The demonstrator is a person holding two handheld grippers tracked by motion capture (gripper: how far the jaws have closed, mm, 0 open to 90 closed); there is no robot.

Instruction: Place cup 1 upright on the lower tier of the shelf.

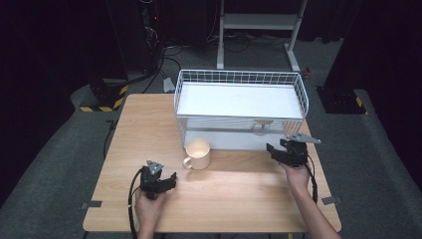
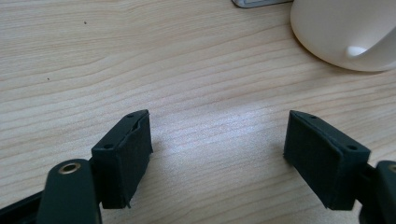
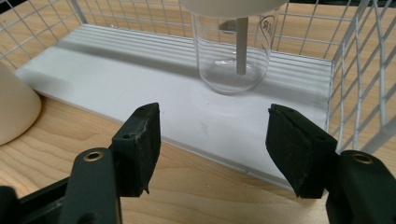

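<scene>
A glossy cream ceramic mug (image 1: 197, 154) stands on the pale wood-grain table (image 1: 149, 129), just before the white wire rack (image 1: 241, 102). A clear glass cup (image 3: 231, 51) hangs under the rack's shelf. The left gripper (image 1: 166, 183) and right gripper (image 1: 279, 149) have matte black jaws spread wide, empty.

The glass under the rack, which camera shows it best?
The right gripper view: the glass stands close ahead between the open jaws, on the white shelf. The high view gives a faint glimpse through the rack. The left gripper view looks at the mug.
</scene>
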